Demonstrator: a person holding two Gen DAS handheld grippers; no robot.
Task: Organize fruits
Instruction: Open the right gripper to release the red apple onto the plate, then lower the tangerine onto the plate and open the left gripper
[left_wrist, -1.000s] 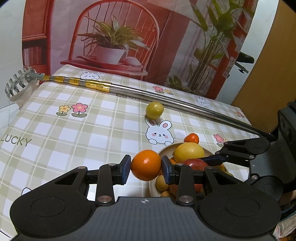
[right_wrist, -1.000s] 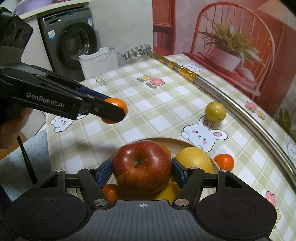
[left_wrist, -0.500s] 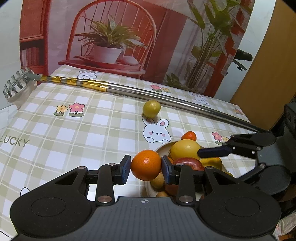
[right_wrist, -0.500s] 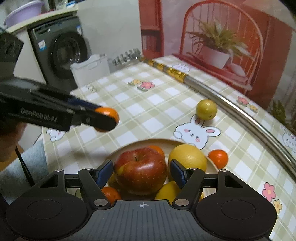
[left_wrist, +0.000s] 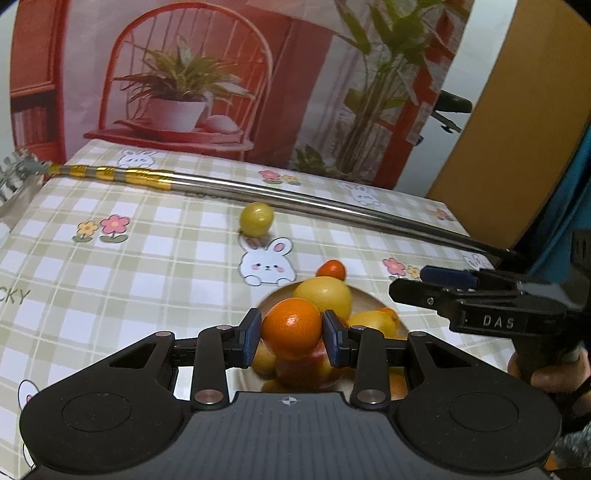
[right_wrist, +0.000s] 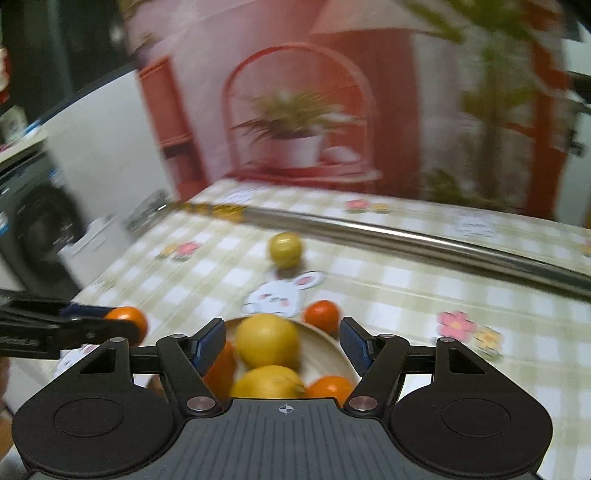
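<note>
My left gripper (left_wrist: 291, 334) is pinching an orange (left_wrist: 291, 328) dead centre between both pads, right above the fruit plate (right_wrist: 325, 347). My right gripper (right_wrist: 282, 347) is spread wide with nothing in it. Further out a small yellow fruit (left_wrist: 256, 219) sits alone on the tablecloth (left_wrist: 129, 266).

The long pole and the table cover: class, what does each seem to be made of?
Long pole: probably polished metal, since it shines with bright streaks; gold bands near one end. Table cover: likely wipeable plastic or oilcloth, smooth, faintly glossy, with a printed check pattern.
</note>
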